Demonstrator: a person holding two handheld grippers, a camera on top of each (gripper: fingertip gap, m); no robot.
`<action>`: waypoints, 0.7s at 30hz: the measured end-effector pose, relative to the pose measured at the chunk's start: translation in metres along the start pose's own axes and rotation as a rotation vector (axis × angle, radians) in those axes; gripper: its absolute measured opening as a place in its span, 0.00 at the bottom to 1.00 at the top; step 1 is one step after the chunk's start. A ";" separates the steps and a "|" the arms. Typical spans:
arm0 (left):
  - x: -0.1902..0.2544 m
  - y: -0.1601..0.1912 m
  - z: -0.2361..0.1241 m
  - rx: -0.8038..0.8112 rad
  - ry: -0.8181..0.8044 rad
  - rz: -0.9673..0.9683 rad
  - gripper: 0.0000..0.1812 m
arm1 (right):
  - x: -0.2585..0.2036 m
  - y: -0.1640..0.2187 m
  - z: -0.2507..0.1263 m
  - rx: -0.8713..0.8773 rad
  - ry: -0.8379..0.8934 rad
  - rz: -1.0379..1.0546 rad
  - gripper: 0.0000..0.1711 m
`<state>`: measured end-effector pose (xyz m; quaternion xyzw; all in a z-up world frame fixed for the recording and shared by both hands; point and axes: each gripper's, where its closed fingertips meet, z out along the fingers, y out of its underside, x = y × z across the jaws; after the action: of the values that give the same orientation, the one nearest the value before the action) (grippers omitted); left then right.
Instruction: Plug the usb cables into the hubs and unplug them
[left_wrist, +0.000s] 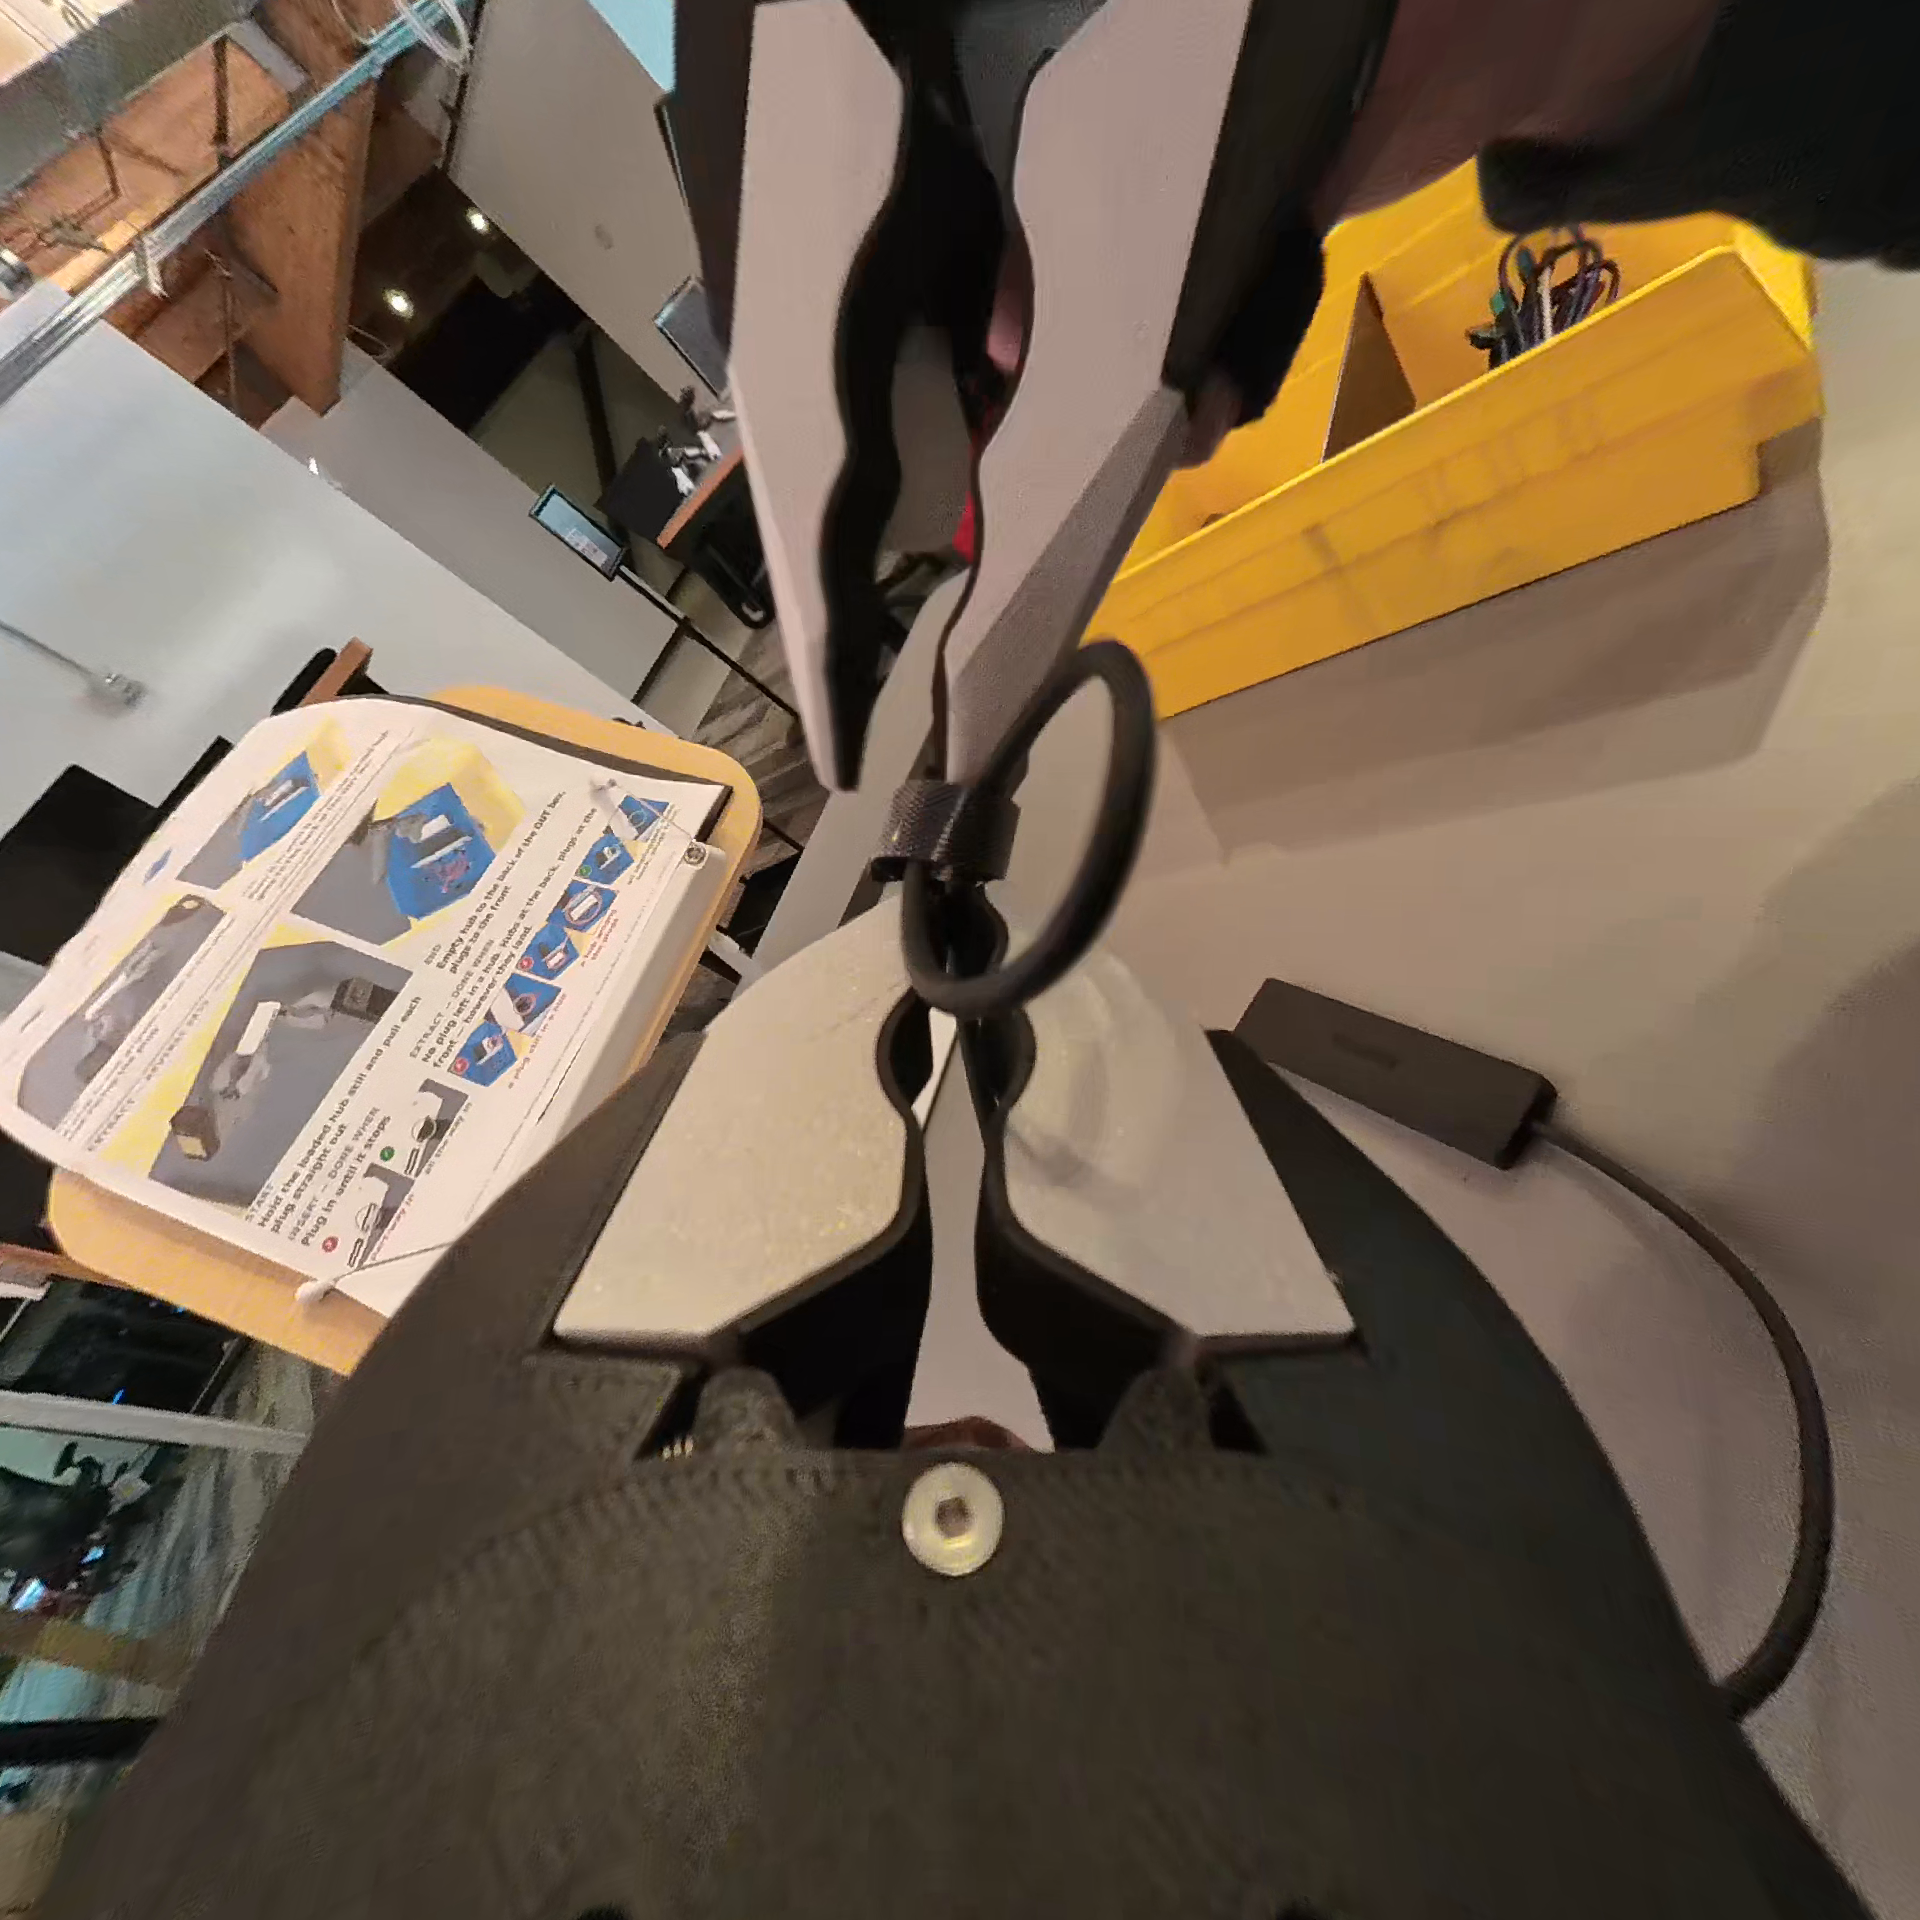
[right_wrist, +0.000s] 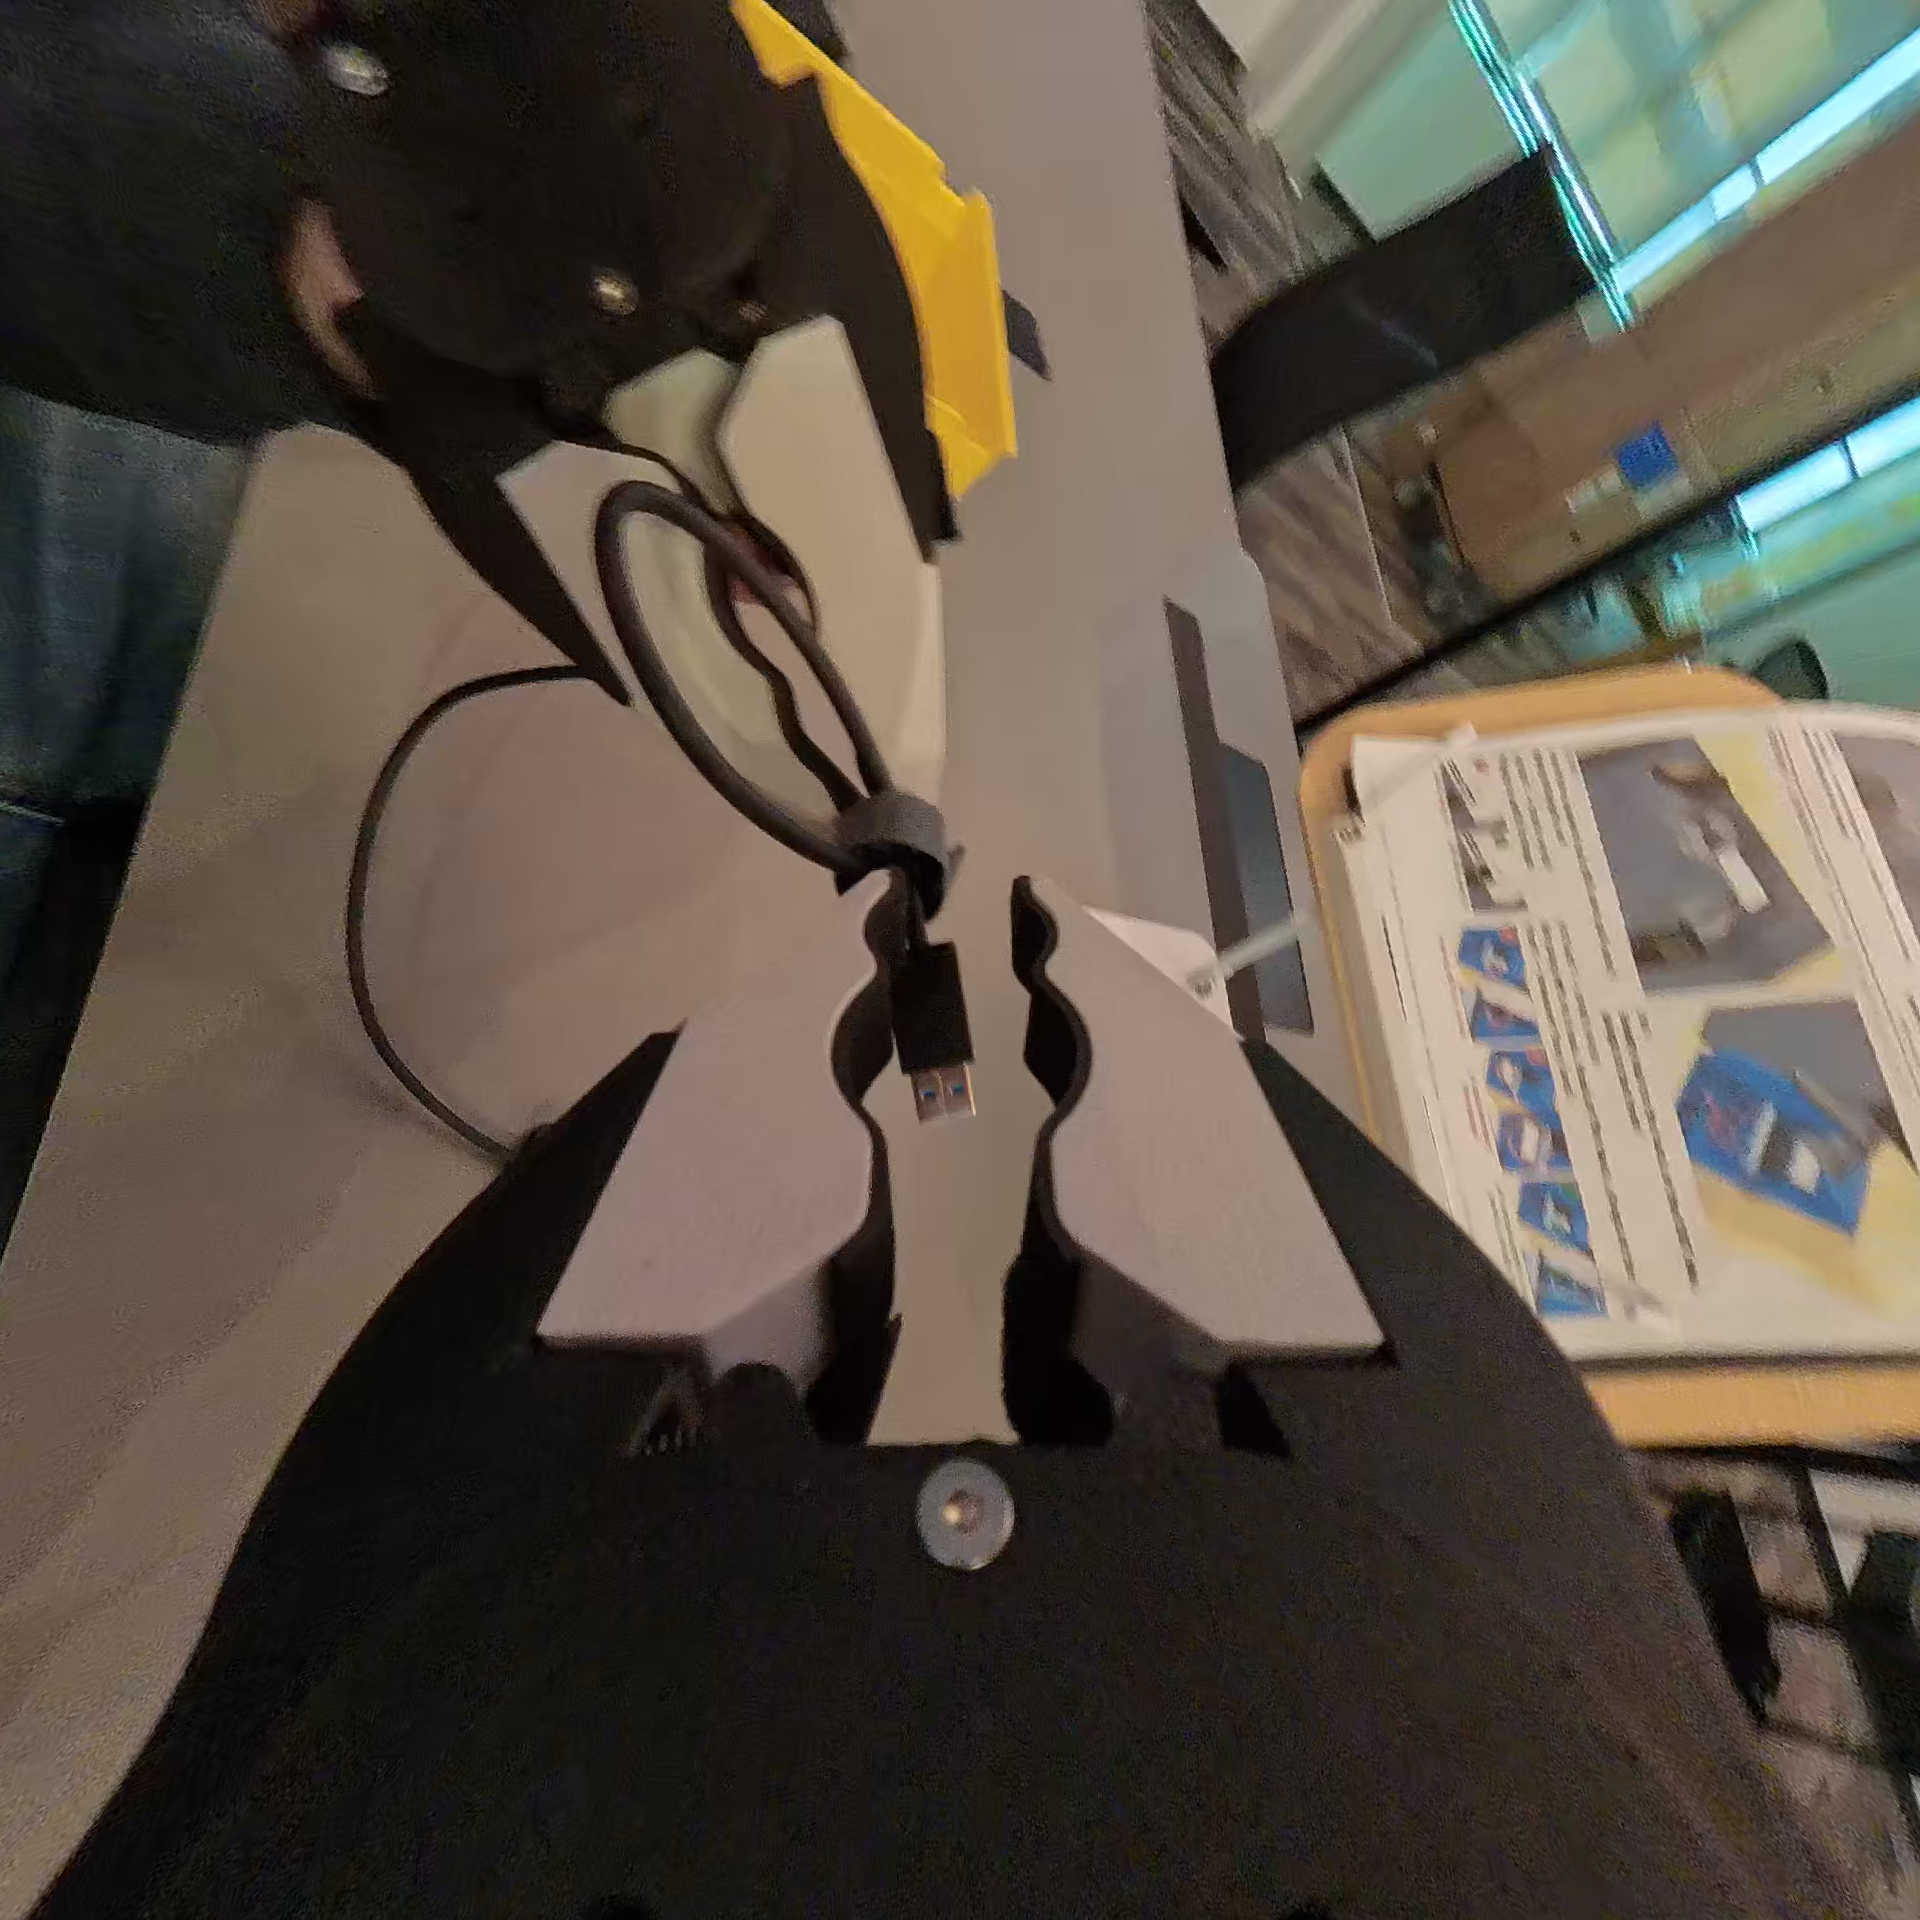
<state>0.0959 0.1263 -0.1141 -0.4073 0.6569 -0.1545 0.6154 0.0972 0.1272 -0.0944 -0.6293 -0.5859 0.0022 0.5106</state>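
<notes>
The left claw (left_wrist: 961, 1023) is clamped on the coiled black cable (left_wrist: 1039, 862) at the centre of its frame, holding it in the air above the grey bench (left_wrist: 1558, 831). The right claw (right_wrist: 951, 914) stands apart, the plug (right_wrist: 935, 1023) hanging between its fingers near the middle of that frame. The cable looks light and limp; the rigid plug body is the likely best hold. The hub (left_wrist: 1397, 1070) lies at centre right.

Your work surface is a plain grey table (left_wrist: 1558, 883). A yellow divided bin (left_wrist: 1507, 468) sits on it toward one edge, and nearer you a slim black USB hub (left_wrist: 1397, 1070) lies flat, its cord (left_wrist: 1787, 1455) curving over the tabletop.
</notes>
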 end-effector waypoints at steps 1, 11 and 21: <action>0.001 0.001 -0.001 -0.001 0.018 0.004 0.01 | -0.004 -0.004 0.002 0.028 -0.025 -0.021 0.07; 0.020 0.003 -0.010 0.004 0.177 -0.005 0.01 | -0.022 -0.018 0.009 0.093 -0.051 -0.218 0.00; 0.000 -0.002 -0.015 -0.031 0.031 0.040 0.01 | 0.003 -0.024 0.005 0.416 -0.167 0.630 0.00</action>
<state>0.0827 0.1212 -0.1099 -0.4009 0.6768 -0.1384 0.6016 0.0777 0.1278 -0.0794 -0.6591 -0.3907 0.3289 0.5521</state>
